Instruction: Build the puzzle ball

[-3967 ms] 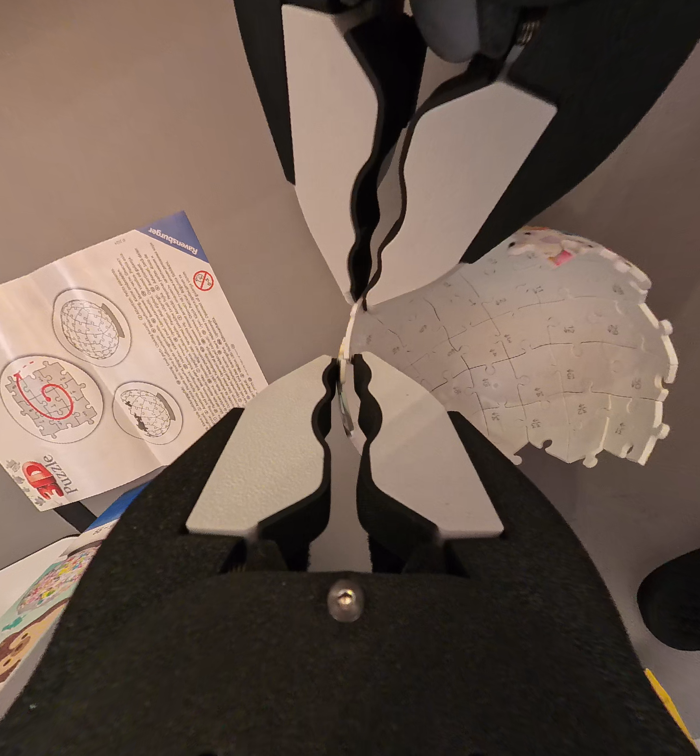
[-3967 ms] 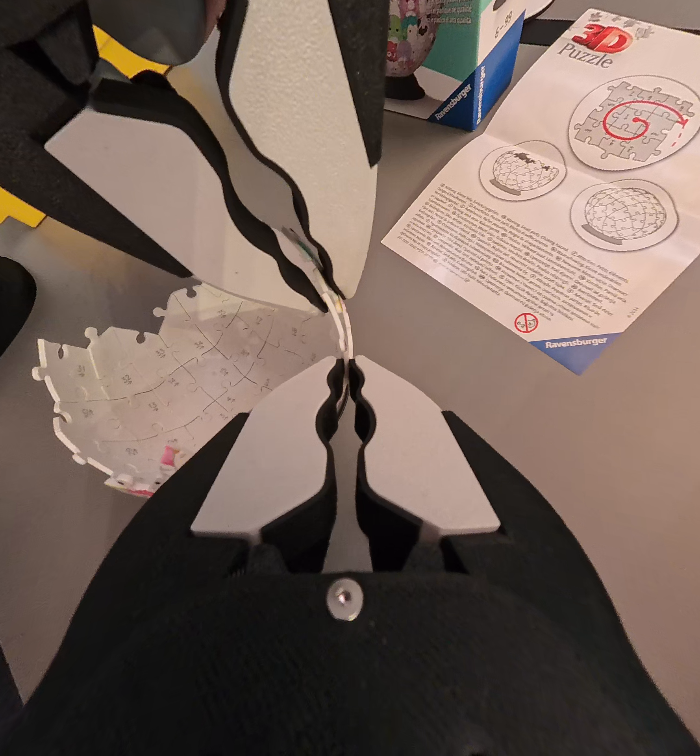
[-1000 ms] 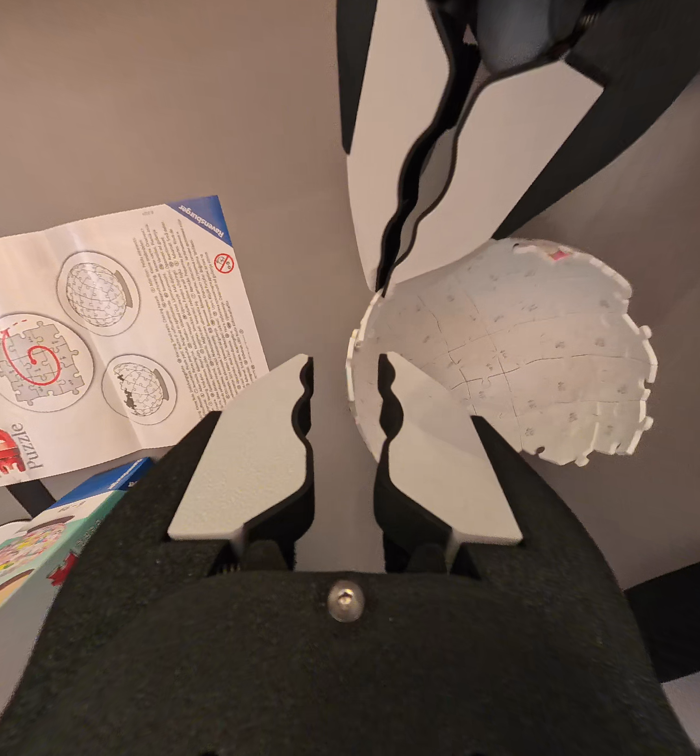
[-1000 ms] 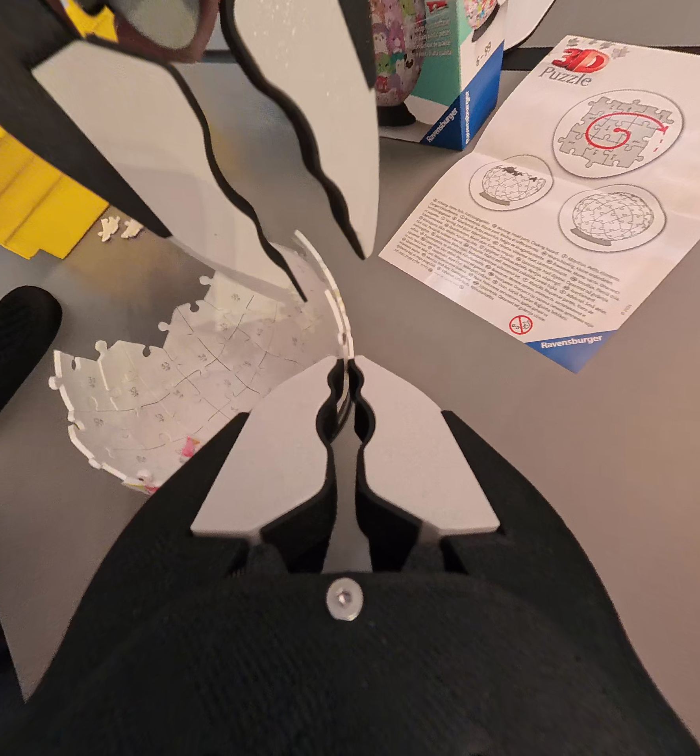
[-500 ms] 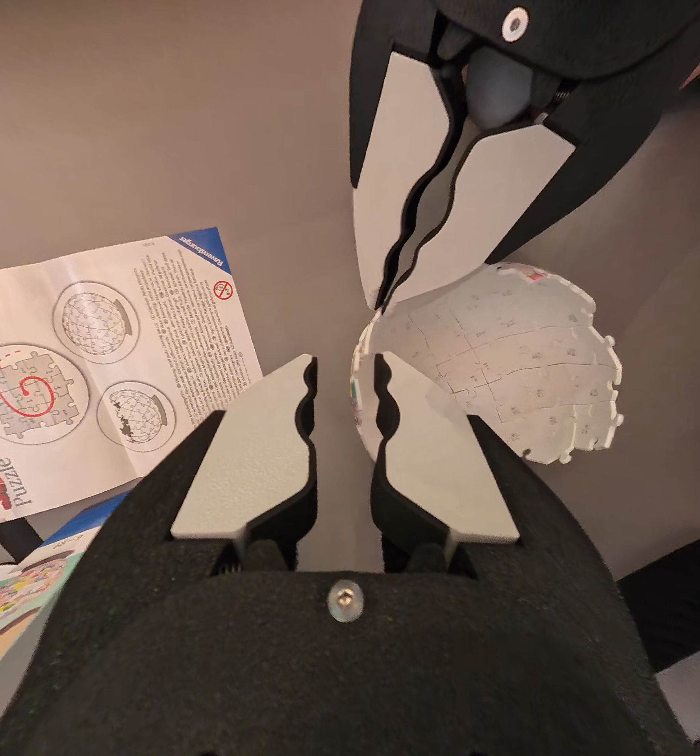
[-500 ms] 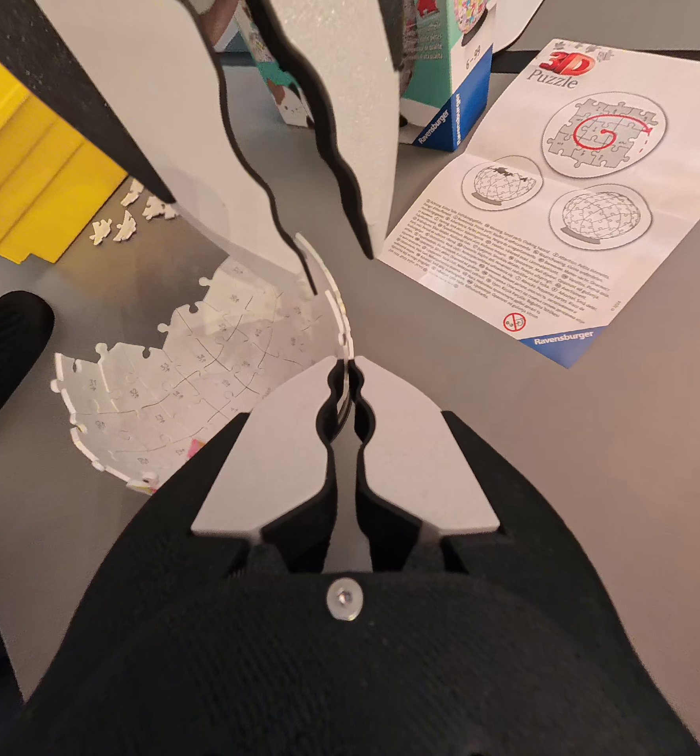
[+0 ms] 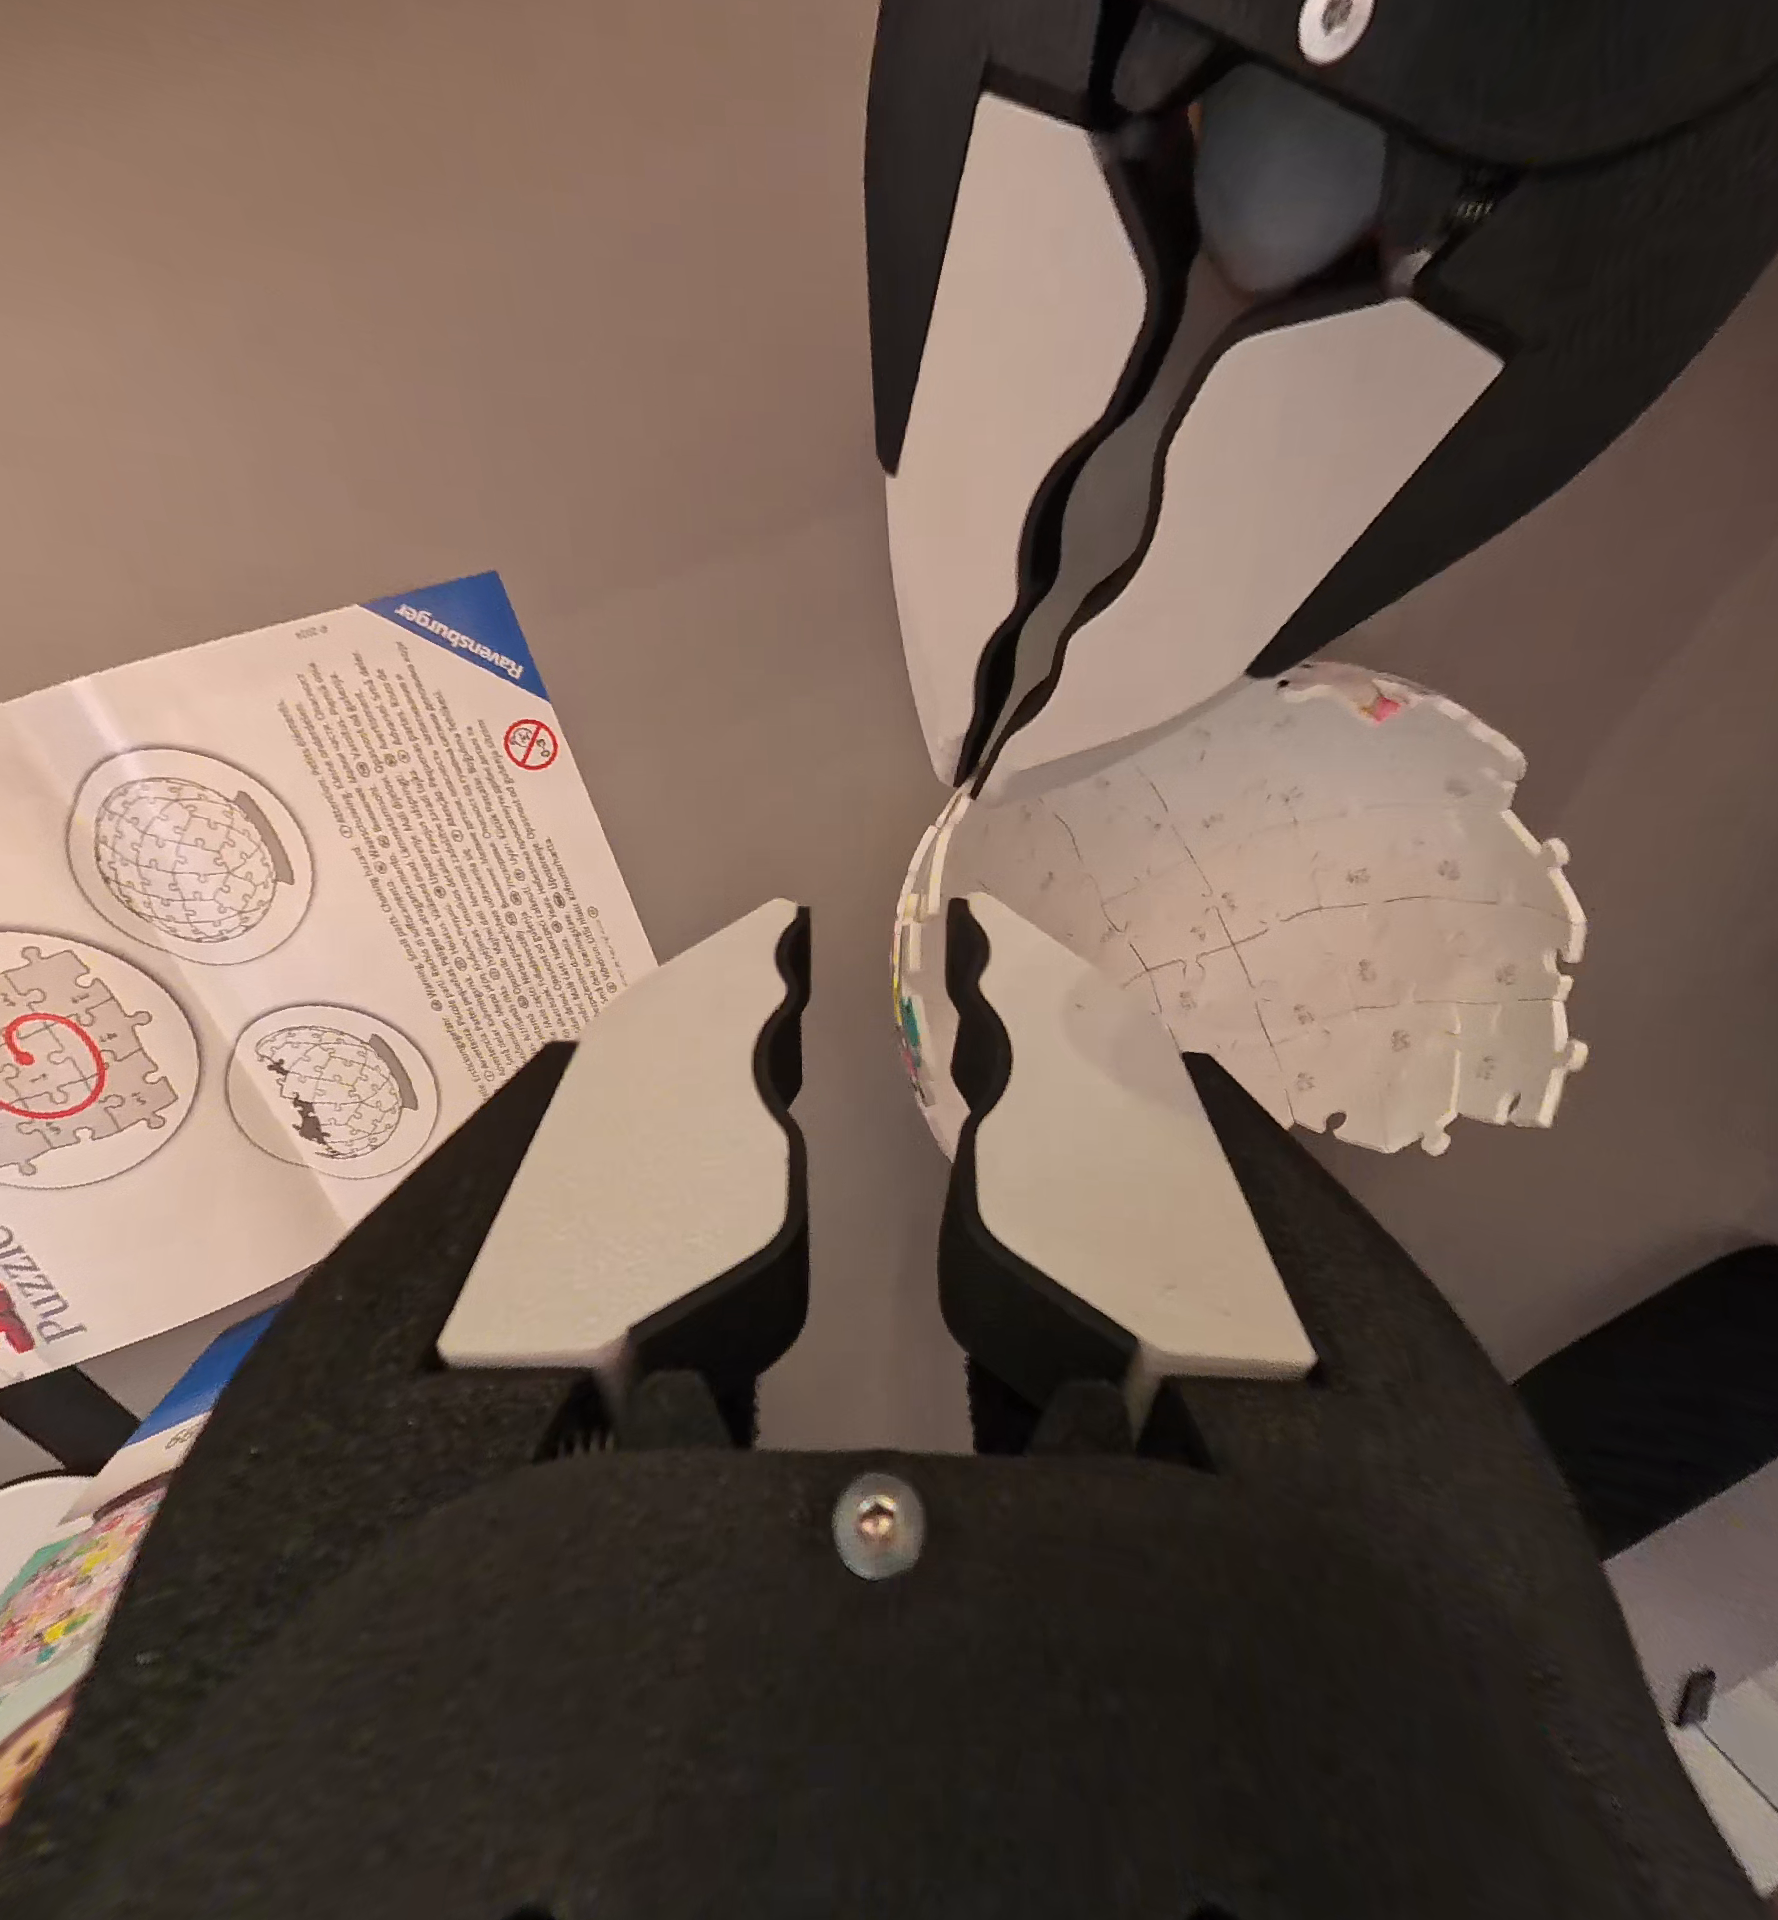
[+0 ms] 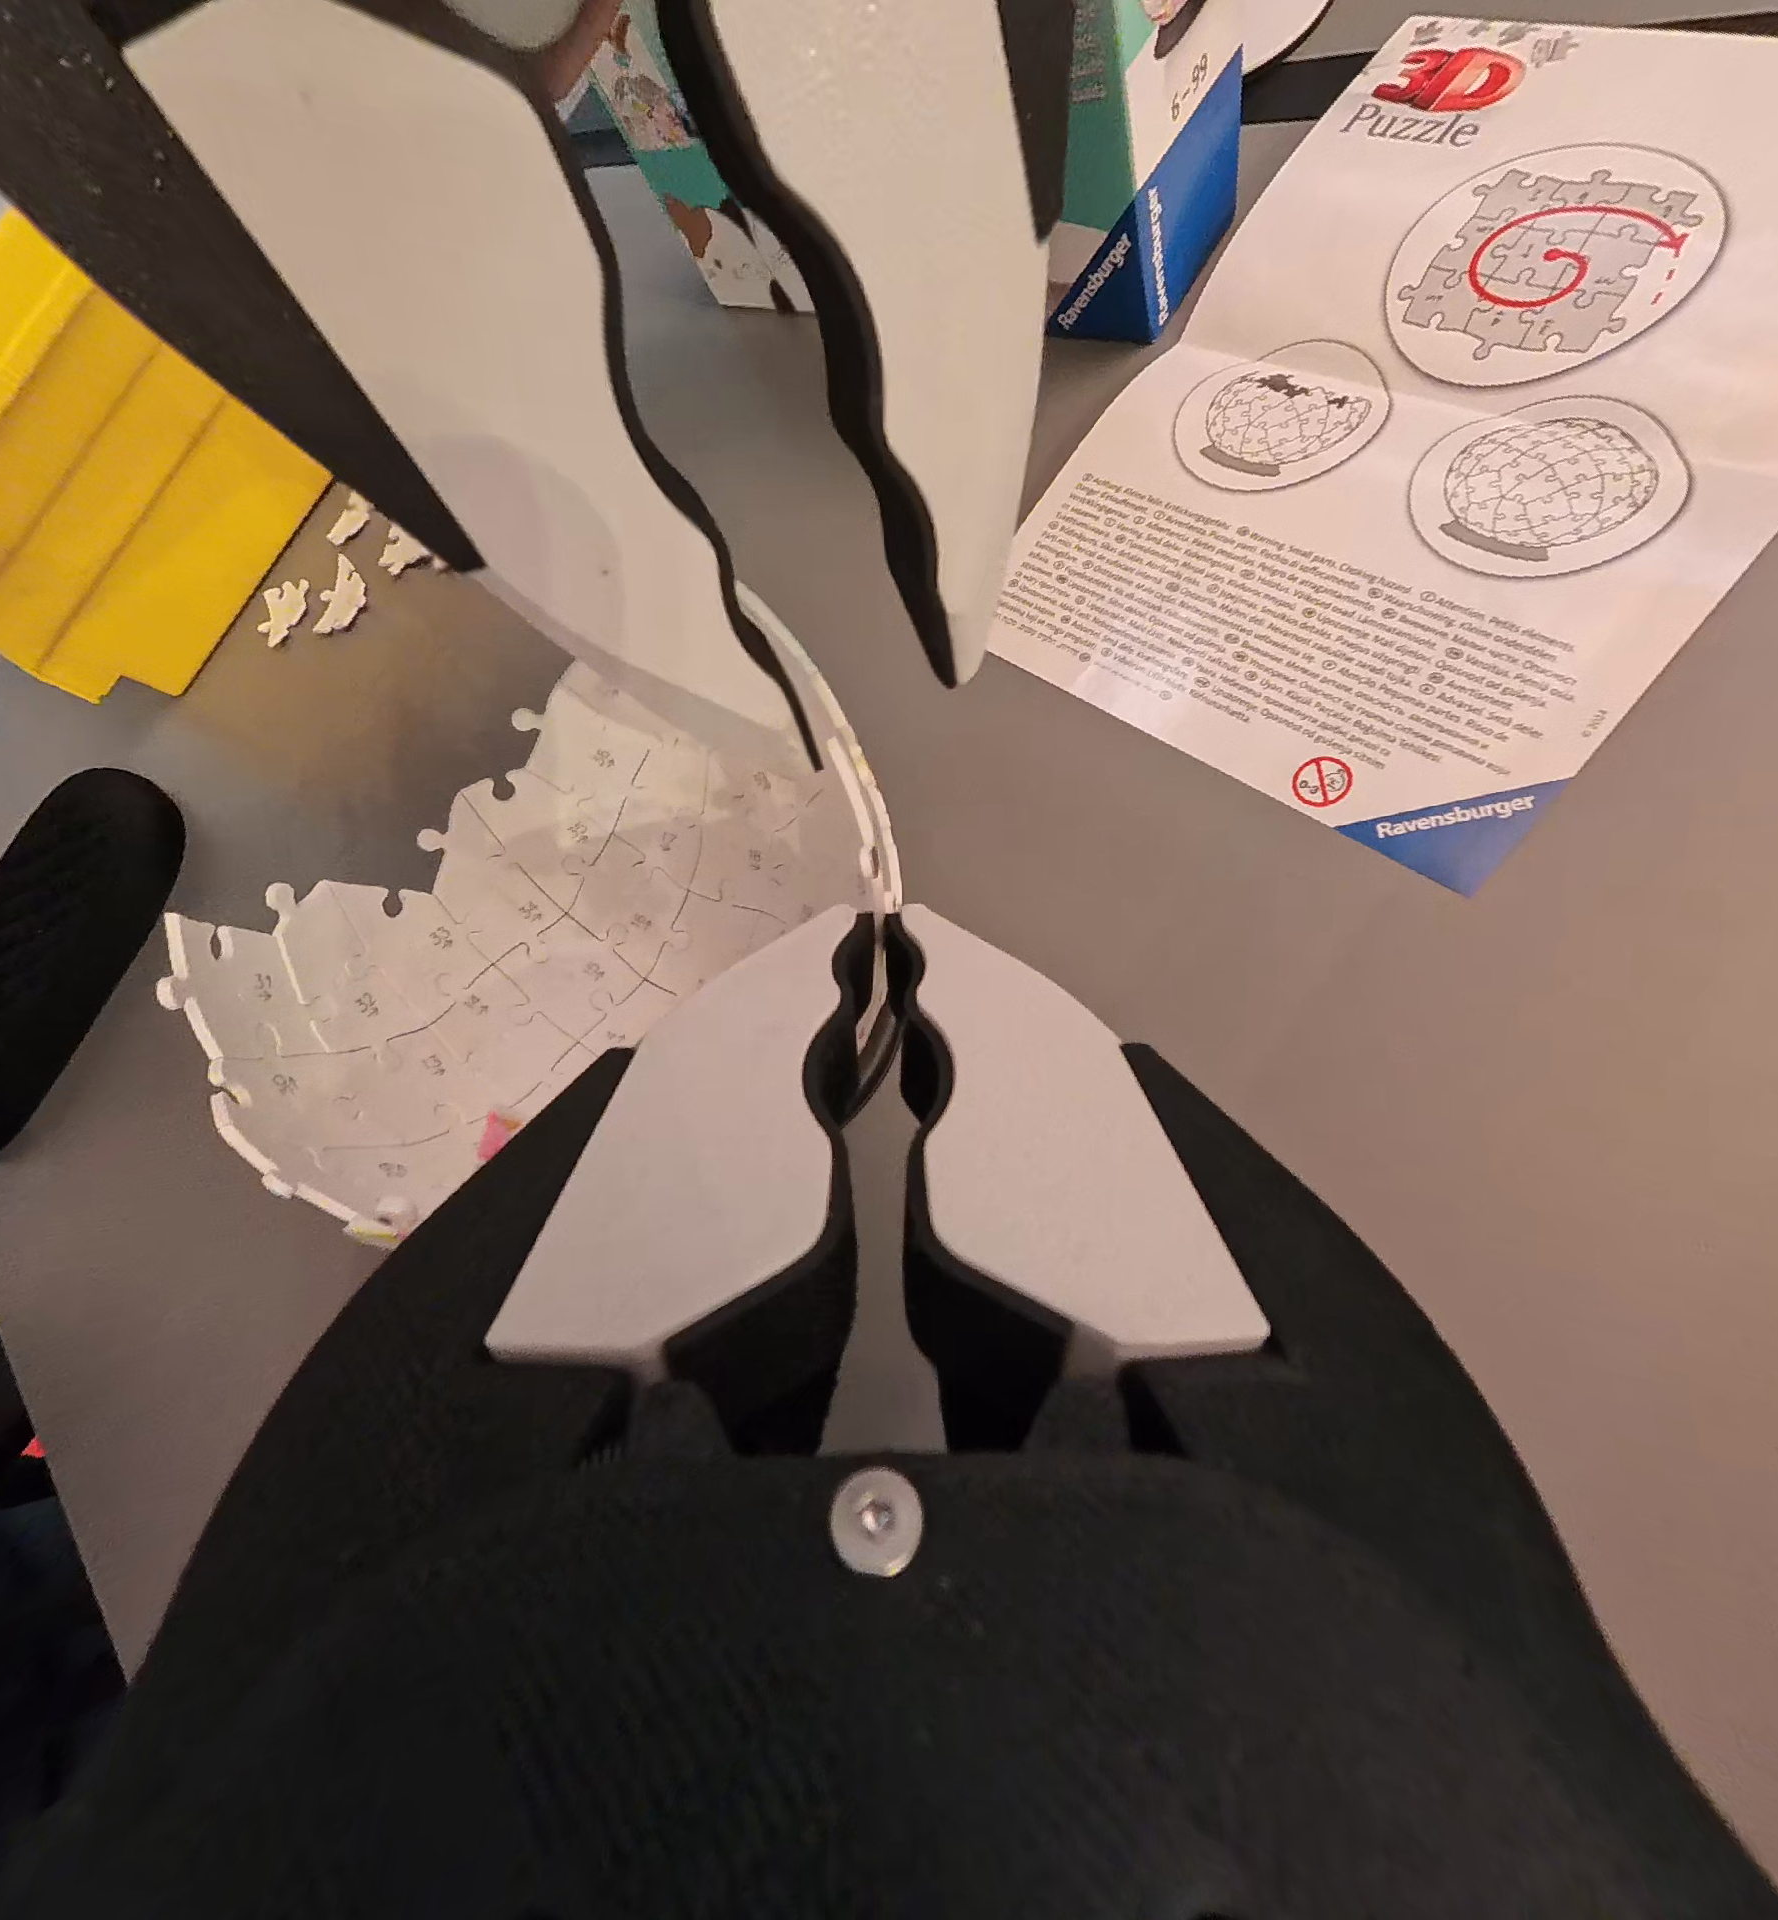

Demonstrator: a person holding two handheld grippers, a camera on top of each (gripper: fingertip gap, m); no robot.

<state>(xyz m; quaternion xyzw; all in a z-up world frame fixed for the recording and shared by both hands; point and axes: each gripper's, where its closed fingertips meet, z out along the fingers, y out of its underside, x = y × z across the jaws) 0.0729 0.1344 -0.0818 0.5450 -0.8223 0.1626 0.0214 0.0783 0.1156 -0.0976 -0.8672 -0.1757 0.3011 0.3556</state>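
Observation:
The half-built puzzle ball [image 7: 1280, 935] is a white bowl-shaped shell of numbered pieces with its inner side showing; it also shows in the right wrist view [image 8: 449, 935]. My right gripper [image 8: 880, 914] is shut on the shell's rim and holds it over the grey table [image 8: 1384, 1039]. In the left wrist view it [image 7: 968, 779] comes down from the top. My left gripper [image 7: 874, 914] is open. The rim passes between its fingers, close to the right one, unclamped. In the right wrist view it [image 8: 880, 722] straddles the rim from above.
A folded instruction leaflet [image 7: 241, 935] lies beside the shell, also seen in the right wrist view [image 8: 1436, 468]. The puzzle box [image 8: 1145, 208] stands behind it. A yellow bin [image 8: 85, 468] sits at the left with loose white pieces [image 8: 324, 592] next to it. A black object [image 8: 43, 935] lies left. Both grippers' tips are close together, under 4 cm apart.
Four seconds ago both grippers were shut on the rim. The left gripper has since let go and stands open around it. The right gripper keeps its grip.

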